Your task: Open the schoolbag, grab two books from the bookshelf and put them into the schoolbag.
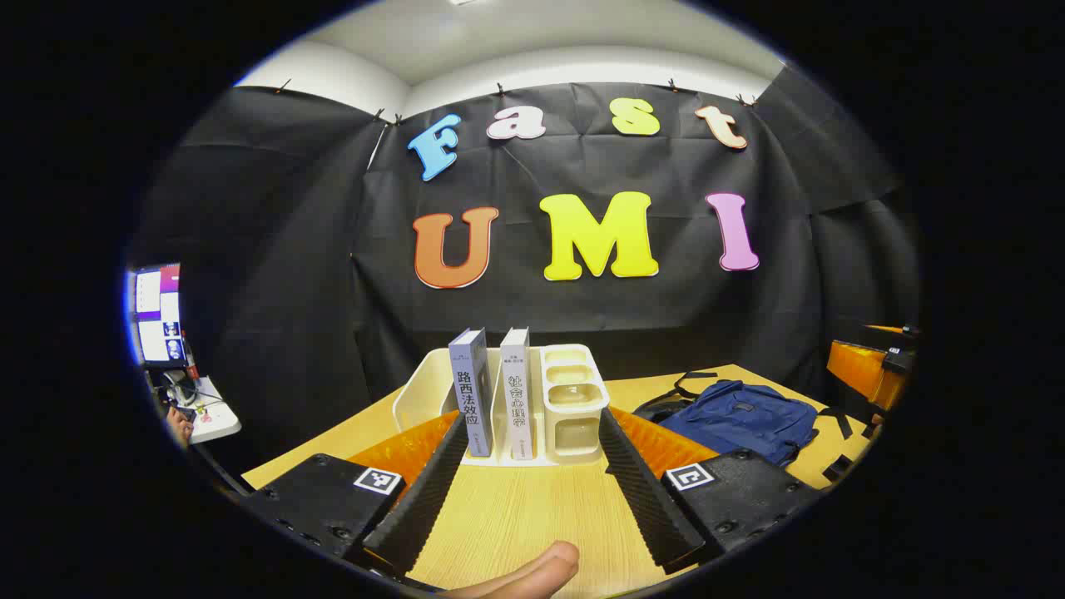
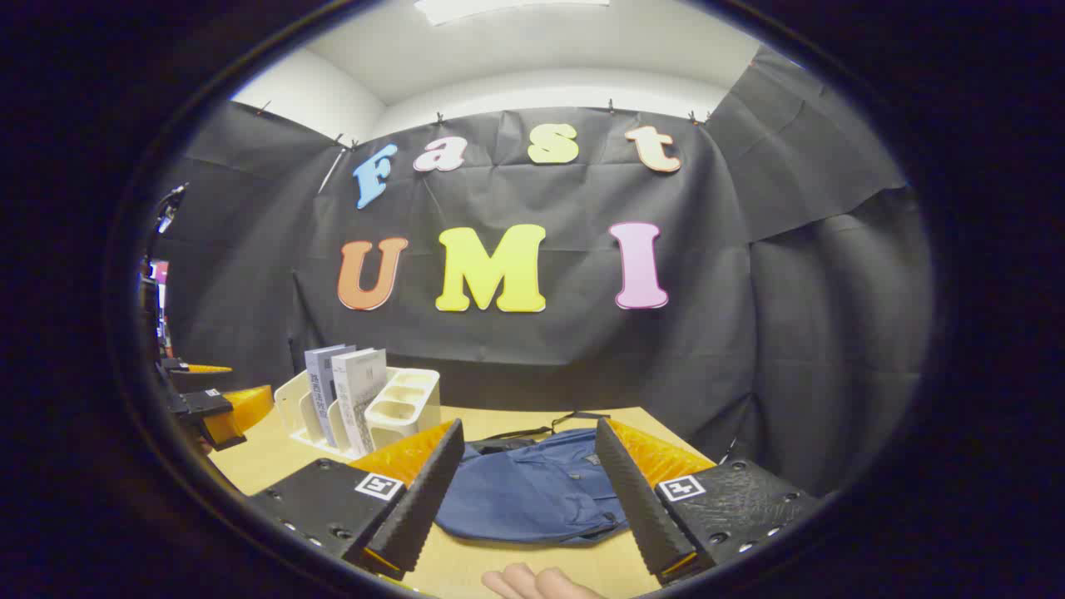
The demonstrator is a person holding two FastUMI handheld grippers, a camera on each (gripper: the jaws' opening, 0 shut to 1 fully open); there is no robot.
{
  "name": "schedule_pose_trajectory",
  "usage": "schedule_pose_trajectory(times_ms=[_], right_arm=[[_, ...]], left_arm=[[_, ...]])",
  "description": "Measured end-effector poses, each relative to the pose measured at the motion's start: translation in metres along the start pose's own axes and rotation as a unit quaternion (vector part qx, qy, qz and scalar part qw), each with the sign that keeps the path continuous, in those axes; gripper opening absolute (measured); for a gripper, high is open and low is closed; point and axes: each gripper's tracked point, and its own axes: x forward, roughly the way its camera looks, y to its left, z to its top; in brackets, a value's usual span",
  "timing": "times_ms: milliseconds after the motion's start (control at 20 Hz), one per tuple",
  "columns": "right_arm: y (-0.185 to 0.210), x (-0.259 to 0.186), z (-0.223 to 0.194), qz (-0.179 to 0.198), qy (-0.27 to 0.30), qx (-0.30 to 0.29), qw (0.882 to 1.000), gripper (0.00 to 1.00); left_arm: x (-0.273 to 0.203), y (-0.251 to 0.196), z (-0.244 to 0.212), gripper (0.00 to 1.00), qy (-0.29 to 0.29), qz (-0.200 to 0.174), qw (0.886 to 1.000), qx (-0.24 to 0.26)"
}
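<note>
Nothing done yet, as far as I can judge: bag closed, both books on the shelf.

Left to right across the counter [image 1: 516, 516]:

- The white bookshelf [image 1: 424, 391] is sitting toward the counter's back left. Two books are standing upright in it, spines facing me: the grey book [image 1: 472, 391] on the left, the white book [image 1: 517, 391] just beside it. Its small compartments on the right look empty.
- My left gripper [image 1: 528, 474] is hovering over the counter's near edge, aimed straight at the shelf. Jaws are spread wide, holding nothing, well apart from the books.
- The blue schoolbag [image 2: 532, 491] is lying flat toward the counter's right side, straps trailing toward the back edge. I see no gap in it, so I'm reading the zip as closed; the zip pull itself is too small to make out.
- My right gripper [image 2: 528, 491] is hanging above the near end of the bag, jaws wide apart, empty, framing the bag without touching it.

Left to do: open the bag, pull both books, drop them in. I'm reading this as the start, right side lining up on the bag first.
</note>
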Motion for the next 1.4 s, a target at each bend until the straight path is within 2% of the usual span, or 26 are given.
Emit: schedule_pose_trajectory(times_ms=[100,150,200,300,400,450,650,700,800,850,1000,1100,1350,1400], right_arm=[[-0.003,-0.002,0.001,-0.014,0.002,-0.003,1.000,0.95],[-0.005,-0.003,0.002,-0.021,0.001,-0.006,1.000,0.97],[-0.007,-0.004,0.003,-0.028,0.000,-0.011,1.000,0.93],[-0.013,-0.008,-0.001,-0.043,0.005,-0.019,0.999,0.95],[-0.019,-0.009,-0.006,-0.049,0.014,-0.022,0.998,0.98],[-0.024,-0.011,-0.010,-0.052,0.019,-0.025,0.998,0.95],[-0.029,-0.014,-0.020,-0.053,0.034,-0.035,0.997,0.95],[-0.030,-0.013,-0.023,-0.054,0.039,-0.037,0.997,0.93],[-0.030,-0.011,-0.027,-0.057,0.046,-0.042,0.996,0.98],[-0.030,-0.010,-0.028,-0.058,0.048,-0.045,0.996,0.95],[-0.021,-0.009,-0.033,-0.054,0.052,-0.056,0.996,0.98],[-0.010,-0.005,-0.041,-0.047,0.062,-0.064,0.995,0.95],[0.034,0.008,-0.075,-0.008,0.104,-0.101,0.989,0.98],[0.046,0.011,-0.084,0.000,0.111,-0.112,0.987,0.93]], left_arm=[[-0.002,0.007,0.004,0.99,-0.004,0.002,1.000,-0.001],[-0.002,0.012,0.002,0.99,-0.002,0.005,1.000,-0.006],[-0.002,0.018,0.003,0.99,-0.001,0.010,1.000,-0.015],[-0.002,0.020,0.005,0.99,-0.002,0.004,1.000,-0.024],[-0.002,0.022,0.005,0.99,-0.001,0.002,1.000,-0.022],[-0.002,0.024,0.005,0.99,-0.002,0.004,1.000,-0.020],[0.001,0.025,-0.001,0.99,0.009,0.001,1.000,-0.026],[0.003,0.024,-0.003,0.99,0.014,-0.001,1.000,-0.028],[0.003,0.027,-0.005,0.99,0.020,0.004,0.999,-0.032],[0.002,0.025,-0.005,0.99,0.020,0.002,0.999,-0.029],[0.005,0.024,-0.009,0.99,0.026,0.009,0.999,-0.029],[0.007,0.016,-0.012,1.00,0.032,0.001,0.999,-0.024],[0.006,0.020,-0.013,0.99,0.035,0.007,0.999,-0.004],[0.006,0.021,-0.012,0.99,0.032,0.007,0.999,-0.001]])
